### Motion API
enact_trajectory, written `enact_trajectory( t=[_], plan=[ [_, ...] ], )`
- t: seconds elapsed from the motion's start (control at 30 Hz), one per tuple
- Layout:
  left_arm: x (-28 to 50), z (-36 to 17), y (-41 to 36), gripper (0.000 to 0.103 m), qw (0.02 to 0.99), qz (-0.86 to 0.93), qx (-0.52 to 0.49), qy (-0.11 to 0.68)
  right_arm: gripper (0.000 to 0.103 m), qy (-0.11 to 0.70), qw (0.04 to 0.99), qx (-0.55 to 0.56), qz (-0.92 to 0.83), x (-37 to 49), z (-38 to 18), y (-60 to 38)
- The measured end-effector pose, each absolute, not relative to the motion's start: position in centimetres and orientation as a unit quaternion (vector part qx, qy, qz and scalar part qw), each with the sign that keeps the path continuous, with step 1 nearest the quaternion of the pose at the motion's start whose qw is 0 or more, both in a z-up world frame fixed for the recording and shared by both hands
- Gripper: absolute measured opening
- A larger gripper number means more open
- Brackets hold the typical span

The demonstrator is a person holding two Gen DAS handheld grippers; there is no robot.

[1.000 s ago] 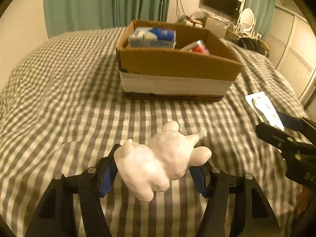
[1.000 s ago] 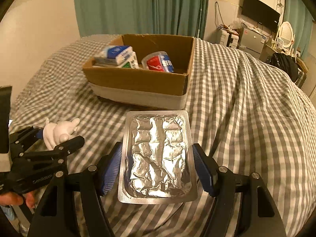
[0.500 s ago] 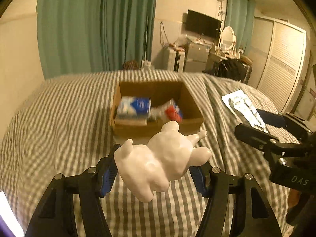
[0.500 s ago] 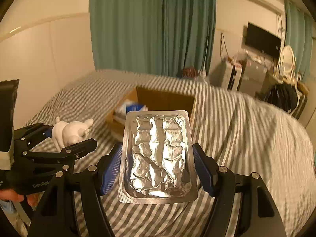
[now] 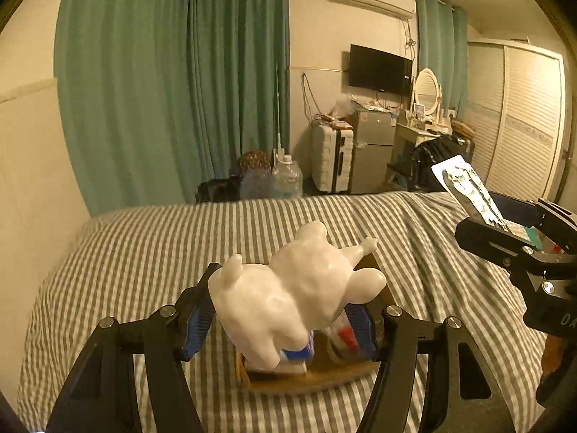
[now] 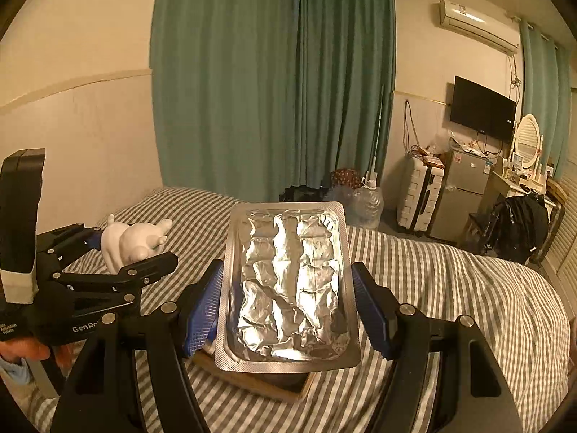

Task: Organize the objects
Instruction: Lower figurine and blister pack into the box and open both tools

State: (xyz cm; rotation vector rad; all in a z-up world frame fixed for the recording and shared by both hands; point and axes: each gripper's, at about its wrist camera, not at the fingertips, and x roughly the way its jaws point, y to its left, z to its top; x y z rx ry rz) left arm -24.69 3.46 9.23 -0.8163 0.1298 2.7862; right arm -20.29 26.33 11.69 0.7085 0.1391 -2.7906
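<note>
both grippers are matte black plastic frames with angular, triangular cut-outs and round silver screw heads at the joints. the left gripper (image 5: 285, 319) and the right gripper (image 6: 288, 310) each carry ribbed blue pads on the inner faces of their fingers (image 6: 202, 306). seen from the right wrist view, the left gripper's body bears white lettering reading "gen ro", partly cut off.

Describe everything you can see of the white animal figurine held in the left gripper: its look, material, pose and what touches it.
The white animal figurine looks glossy and smooth, like glazed ceramic or plastic, with rounded body, stubby limbs and small ears. It lies tilted on its side in the air, clamped between the blue pads of the left gripper, above the cardboard box on the striped bed. Only the pads touch it. The right wrist view shows it too.
</note>
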Motion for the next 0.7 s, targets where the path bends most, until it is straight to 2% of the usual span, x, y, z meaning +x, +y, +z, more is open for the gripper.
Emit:
enact_trajectory(
  t=[0.17,0.4,0.7],
  plan=[
    [-29.9,6.6,4.9,0.066,0.115,0.946,-0.298,0.053,0.069,0.050,0.126,0.268,-0.954,-25.8,9.6,26.5],
    [-35.2,-0.4,6.3,0.066,0.114,0.929,-0.347,0.050,0.069,0.054,0.134,0.345,-0.927,-32.2,2.1,26.6],
    [-37.8,-4.5,8.1,0.066,0.113,0.921,-0.368,0.066,0.069,0.020,0.158,0.395,-0.905,-34.6,-2.4,27.7]
  ],
)
